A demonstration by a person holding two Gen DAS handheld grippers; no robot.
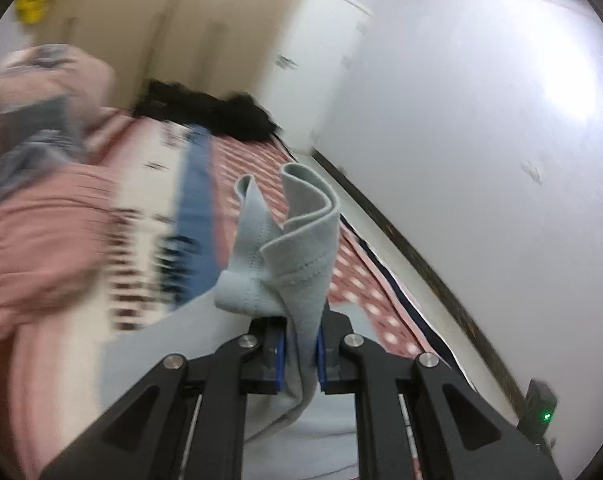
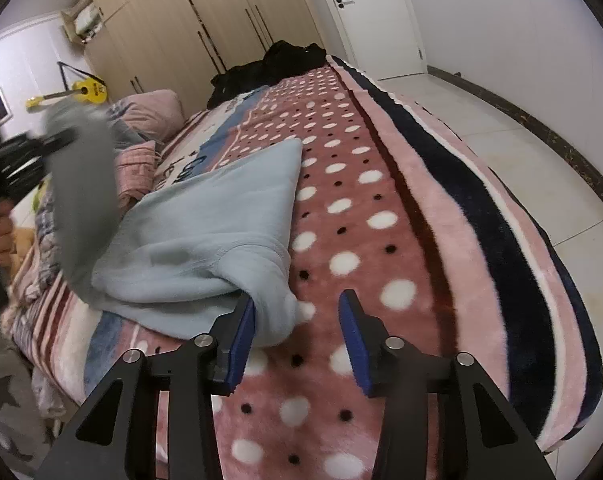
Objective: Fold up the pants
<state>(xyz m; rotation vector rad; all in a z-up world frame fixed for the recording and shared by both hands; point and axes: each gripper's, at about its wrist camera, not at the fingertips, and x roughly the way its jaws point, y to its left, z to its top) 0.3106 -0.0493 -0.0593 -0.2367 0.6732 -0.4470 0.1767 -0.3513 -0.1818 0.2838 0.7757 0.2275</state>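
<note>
We hold the left gripper point(image 1: 300, 350) raised, pinching the pants point(image 1: 285, 248); our right gripper point(image 2: 297, 336) hovers spread over the blanket point(image 2: 381, 240); the pants run lengthwise along it.

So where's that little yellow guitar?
In the right wrist view, the yellow guitar is far back on the left, leaning by the beige wardrobe, behind the pink pillow on the bed.

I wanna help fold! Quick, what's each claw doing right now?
Left claw: closed, pinching the light blue pants.
Right claw: open, holding nothing, its left pad beside the pants on the blanket.
</note>
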